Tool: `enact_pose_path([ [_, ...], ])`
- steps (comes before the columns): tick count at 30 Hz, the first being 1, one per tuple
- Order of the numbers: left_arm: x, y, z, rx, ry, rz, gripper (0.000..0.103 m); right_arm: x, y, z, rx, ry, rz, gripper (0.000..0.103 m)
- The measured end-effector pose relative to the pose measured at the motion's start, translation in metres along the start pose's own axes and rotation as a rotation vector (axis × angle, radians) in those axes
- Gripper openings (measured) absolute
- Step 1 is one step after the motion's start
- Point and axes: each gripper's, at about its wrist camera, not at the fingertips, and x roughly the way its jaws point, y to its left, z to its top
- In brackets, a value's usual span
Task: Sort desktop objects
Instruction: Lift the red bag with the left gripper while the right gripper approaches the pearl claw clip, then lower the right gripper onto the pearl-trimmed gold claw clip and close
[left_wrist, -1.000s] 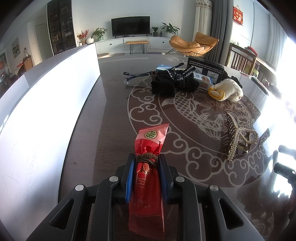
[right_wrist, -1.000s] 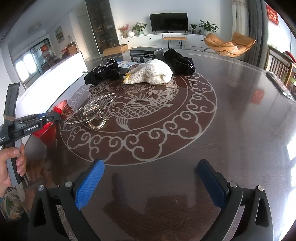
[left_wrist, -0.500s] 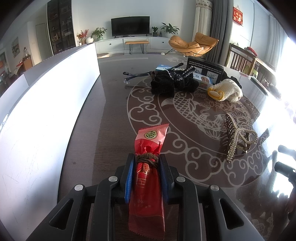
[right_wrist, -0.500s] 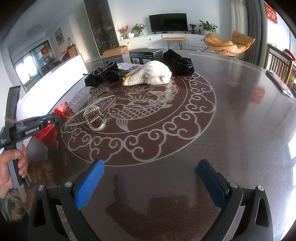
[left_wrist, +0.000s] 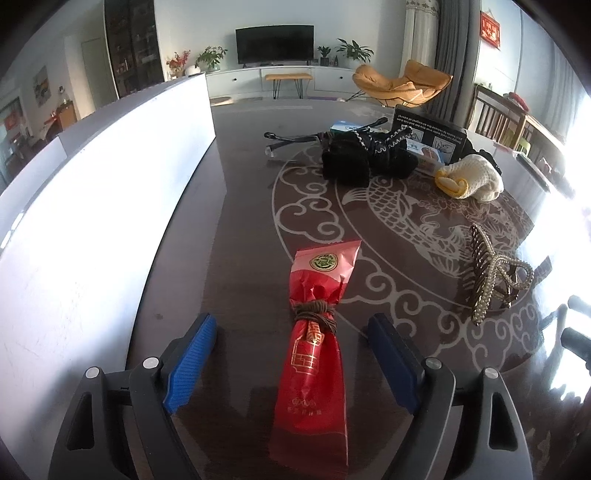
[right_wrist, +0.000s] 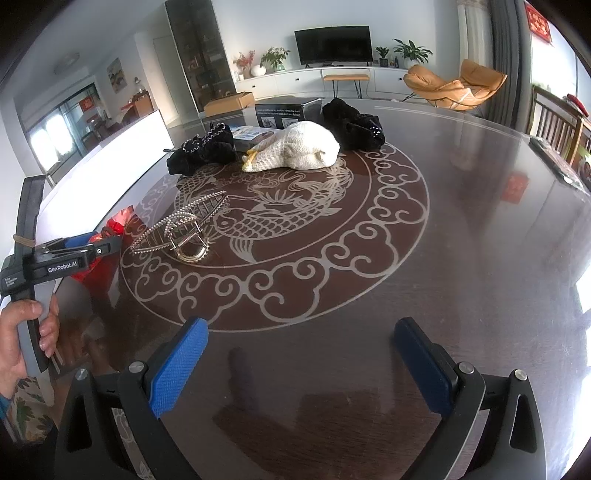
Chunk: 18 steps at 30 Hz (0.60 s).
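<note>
A red foil packet (left_wrist: 314, 347) with a brown cord tied round its middle lies on the dark table (left_wrist: 243, 236), between the spread fingers of my left gripper (left_wrist: 291, 354), which is open and not touching it. The packet's end also shows in the right wrist view (right_wrist: 114, 225), behind the left gripper's body. A gold pearl hair claw (left_wrist: 495, 277) lies to the packet's right; it also shows in the right wrist view (right_wrist: 184, 232). My right gripper (right_wrist: 299, 365) is open and empty over bare table near the front edge.
At the far side lie a black scrunchie (left_wrist: 362, 155), a cream knitted item (left_wrist: 469, 177), a black box (left_wrist: 428, 129) and a dark rod (left_wrist: 295, 138). A long white panel (left_wrist: 92, 192) runs along the table's left edge. A second black fabric piece (right_wrist: 354, 125) sits behind the cream item.
My left gripper was shut on the red packet and has now opened wide, leaving the packet lying on the table. The right gripper has barely moved.
</note>
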Motion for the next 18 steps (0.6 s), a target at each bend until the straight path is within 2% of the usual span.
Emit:
enact_pose_path([
  [12,0.0006,0.0062,-0.0015,-0.009,0.008,0.009,0.091,0.0007,-0.0012,0.0003,0.004,-0.001,-0.019,0.101],
  [18,0.0014,0.0059,-0.0009,-0.01,0.009,0.008,0.092,-0.0082,0.0029,-0.0001,-0.024,-0.046,-0.025,0.101],
])
